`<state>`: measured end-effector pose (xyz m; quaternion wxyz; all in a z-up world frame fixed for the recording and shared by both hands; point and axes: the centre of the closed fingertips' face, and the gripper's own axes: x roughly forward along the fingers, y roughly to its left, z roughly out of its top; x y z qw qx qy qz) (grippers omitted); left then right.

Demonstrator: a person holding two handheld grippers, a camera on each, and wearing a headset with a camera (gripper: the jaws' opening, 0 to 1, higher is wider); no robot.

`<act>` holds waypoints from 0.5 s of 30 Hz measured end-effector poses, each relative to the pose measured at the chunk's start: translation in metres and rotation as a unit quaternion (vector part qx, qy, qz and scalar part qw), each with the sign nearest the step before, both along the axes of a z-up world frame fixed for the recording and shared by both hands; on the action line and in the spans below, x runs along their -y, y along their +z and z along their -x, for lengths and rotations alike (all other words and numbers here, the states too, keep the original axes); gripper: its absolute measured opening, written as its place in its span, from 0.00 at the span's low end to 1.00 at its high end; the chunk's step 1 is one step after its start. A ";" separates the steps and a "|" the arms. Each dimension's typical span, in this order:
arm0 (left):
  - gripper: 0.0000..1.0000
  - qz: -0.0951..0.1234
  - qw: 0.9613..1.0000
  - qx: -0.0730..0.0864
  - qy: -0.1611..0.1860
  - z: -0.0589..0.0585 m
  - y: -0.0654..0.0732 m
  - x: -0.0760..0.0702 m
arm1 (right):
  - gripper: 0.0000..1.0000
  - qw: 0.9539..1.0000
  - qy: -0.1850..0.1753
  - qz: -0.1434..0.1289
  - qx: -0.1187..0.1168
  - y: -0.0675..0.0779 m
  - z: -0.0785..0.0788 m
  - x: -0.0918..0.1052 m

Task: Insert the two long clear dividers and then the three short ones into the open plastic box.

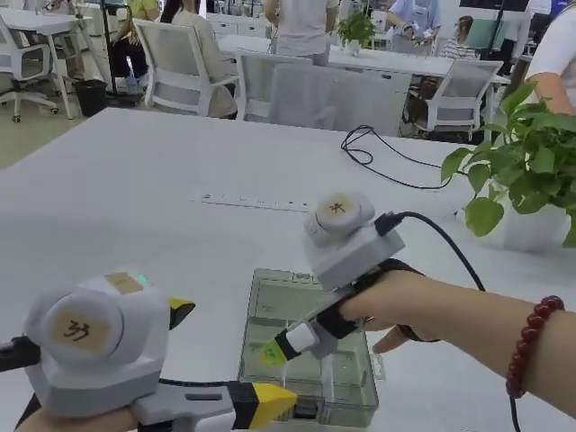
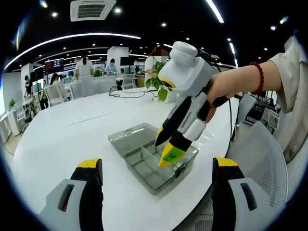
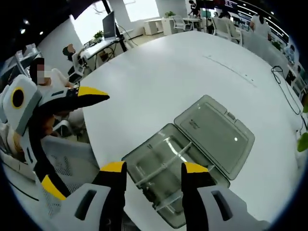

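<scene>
Head view: the box (image 1: 351, 382) stands open on the white surface (image 1: 135, 198), close to the person, with its lid (image 1: 286, 297) laid flat behind it. The right gripper (image 1: 274, 352) dips its tips into the left part of the tray; their gap cannot be told from here. The left gripper (image 1: 229, 356) hangs low on the left, just beside the box, its fingers (image 1: 270, 402) spread wide and holding nothing. Each gripper has a round cap with a handwritten mark. The left cap (image 1: 79, 331) looks like "33"; the other I cannot read. A pale strip (image 1: 243, 201) lies well apart from the box, and what it is I cannot tell.

Left gripper view: its own fingers are splayed at the bottom, empty. A clear divider (image 2: 144, 153) stands upright in the tray, right at the right gripper's tips. A green sticker (image 2: 169, 155) on one of those fingers bears digits too small to read.

Right gripper view: its fingers are parted, with the tray below the gap. One long clear piece runs the tray's length. Nothing seems pinched, though clear plastic is hard to see.

My judgement is that one long divider is seated, the second is uncertain, and the three short ones are yet to go in.
</scene>
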<state>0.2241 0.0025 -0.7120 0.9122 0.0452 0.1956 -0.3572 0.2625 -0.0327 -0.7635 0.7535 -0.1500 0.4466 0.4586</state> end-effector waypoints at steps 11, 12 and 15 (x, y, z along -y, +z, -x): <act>0.96 -0.003 1.000 0.003 -0.001 0.005 0.002 0.002 | 0.53 0.998 0.048 -0.023 0.034 0.017 0.007 0.024; 0.96 -0.002 1.000 0.002 0.000 0.006 0.002 0.002 | 0.53 0.998 0.051 -0.025 0.037 0.018 0.007 0.027; 0.96 0.000 1.000 0.001 0.001 0.007 0.002 0.003 | 0.53 0.997 0.063 -0.025 0.043 0.020 0.010 0.036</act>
